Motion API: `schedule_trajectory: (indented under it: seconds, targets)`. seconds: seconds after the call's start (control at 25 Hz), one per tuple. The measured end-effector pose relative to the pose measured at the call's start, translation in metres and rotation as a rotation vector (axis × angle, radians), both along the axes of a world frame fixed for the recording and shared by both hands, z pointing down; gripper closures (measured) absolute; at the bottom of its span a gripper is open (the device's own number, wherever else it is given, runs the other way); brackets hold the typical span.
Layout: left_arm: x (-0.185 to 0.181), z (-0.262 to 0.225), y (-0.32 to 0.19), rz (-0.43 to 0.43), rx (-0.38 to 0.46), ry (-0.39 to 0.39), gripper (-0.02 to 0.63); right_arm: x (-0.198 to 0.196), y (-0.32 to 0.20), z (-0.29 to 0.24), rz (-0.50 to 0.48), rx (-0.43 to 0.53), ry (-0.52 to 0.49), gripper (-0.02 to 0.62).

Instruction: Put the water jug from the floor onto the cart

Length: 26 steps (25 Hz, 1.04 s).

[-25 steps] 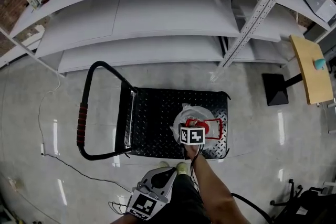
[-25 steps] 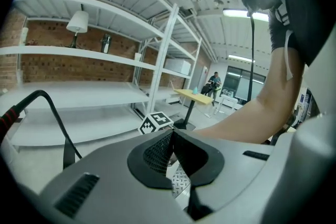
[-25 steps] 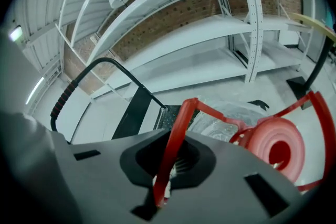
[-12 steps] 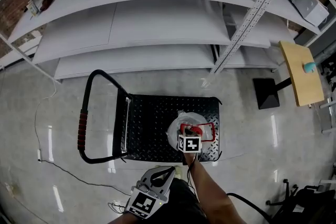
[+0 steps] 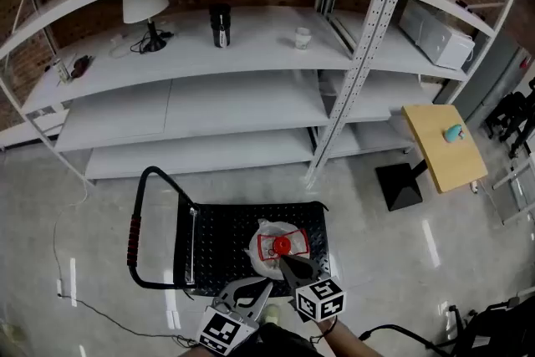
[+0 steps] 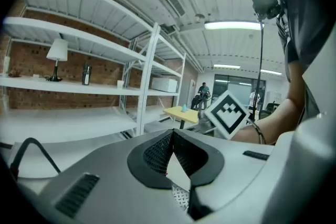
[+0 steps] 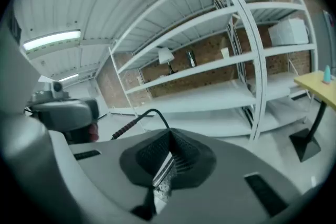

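Clear water jug (image 5: 272, 251), red cap up, stands on black cart (image 5: 221, 238).

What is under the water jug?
The cart: the jug stands on its black deck. The patch directly beneath the jug is covered.

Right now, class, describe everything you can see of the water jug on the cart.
The water jug is clear, whitish plastic, seen from above, with a red cap and red trim around its top. It stands upright on the black patterned deck of the cart, at the end away from the push handle. Only the deck visibly touches it.
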State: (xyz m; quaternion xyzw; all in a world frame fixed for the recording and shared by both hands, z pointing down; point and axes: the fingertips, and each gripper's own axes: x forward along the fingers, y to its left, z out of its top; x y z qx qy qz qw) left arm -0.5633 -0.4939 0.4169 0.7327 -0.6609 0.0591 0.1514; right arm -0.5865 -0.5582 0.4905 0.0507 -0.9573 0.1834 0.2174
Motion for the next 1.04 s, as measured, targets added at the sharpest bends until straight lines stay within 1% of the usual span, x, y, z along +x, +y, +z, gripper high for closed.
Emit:
schedule_trajectory:
  seconds: [0.16, 0.28, 0.48, 0.68, 0.88, 1.04]
  targets:
    - [0.018, -0.031, -0.011, -0.017, 0.050, -0.016, 0.604, 0.048, -0.007, -0.070, 0.039, 0.059, -0.089, 0.594]
    - [0.029, -0.047, -0.021, -0.017, 0.072, -0.019, 0.604, 0.066, -0.006, -0.094, 0.038, 0.098, -0.119, 0.594]
    - [0.040, -0.053, -0.027, -0.003, 0.057, -0.050, 0.604, 0.074, -0.013, -0.104, 0.055, 0.122, -0.144, 0.594]
    - [0.055, -0.044, -0.022, -0.021, 0.026, -0.046, 0.604, 0.090, -0.009, -0.100, 0.048, 0.124, -0.157, 0.594]
    - [0.050, -0.034, -0.007, -0.063, 0.002, -0.033, 0.604, 0.090, 0.006, -0.093, 0.032, 0.108, -0.168, 0.594]
    - [0.043, -0.034, 0.001, -0.083, -0.001, -0.018, 0.604, 0.087, 0.018, -0.094, 0.023, 0.111, -0.175, 0.594]
